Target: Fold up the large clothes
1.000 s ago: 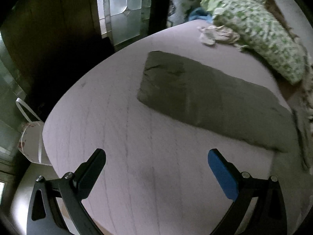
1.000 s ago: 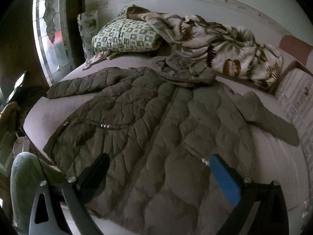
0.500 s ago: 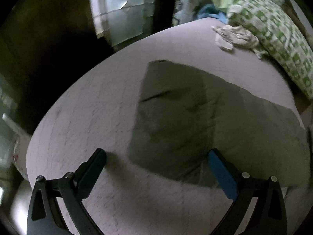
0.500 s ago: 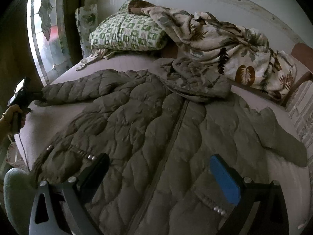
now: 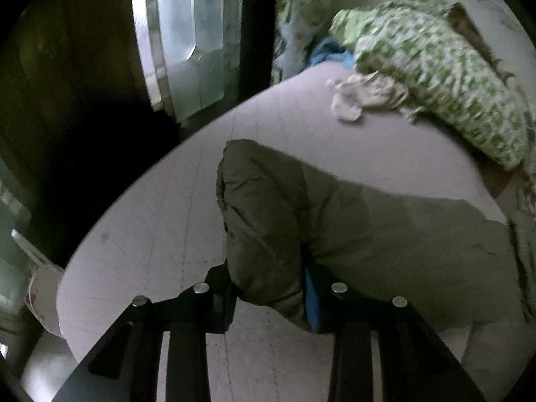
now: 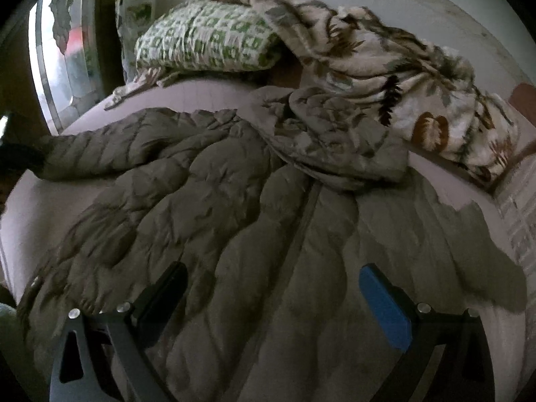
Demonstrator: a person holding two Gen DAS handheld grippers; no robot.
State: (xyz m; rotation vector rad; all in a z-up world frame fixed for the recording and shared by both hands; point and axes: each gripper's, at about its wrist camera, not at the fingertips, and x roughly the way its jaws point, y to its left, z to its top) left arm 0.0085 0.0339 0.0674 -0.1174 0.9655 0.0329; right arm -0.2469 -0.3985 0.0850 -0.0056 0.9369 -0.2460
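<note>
An olive quilted puffer jacket (image 6: pixel 254 227) lies spread on the pale bed, hood (image 6: pixel 335 140) toward the pillows, one sleeve (image 6: pixel 110 147) stretched out left and the other (image 6: pixel 475 251) right. In the left wrist view my left gripper (image 5: pixel 269 288) is shut on the cuff end of the left sleeve (image 5: pixel 264 207), which bunches up between the fingers. My right gripper (image 6: pixel 274 305) is open and hovers low over the jacket's lower front, fingers apart on either side of the zip line.
A green-patterned pillow (image 6: pixel 207 40) and a leaf-print blanket (image 6: pixel 385 67) lie at the head of the bed. A crumpled white cloth (image 5: pixel 365 93) sits by the pillow. The bed edge (image 5: pixel 110 234) drops off left toward a window (image 5: pixel 187 33).
My left gripper moved forward to the sleeve end and closed on it; the cuff is now bunched and lifted. My right gripper moved forward and lower over the jacket, still open.
</note>
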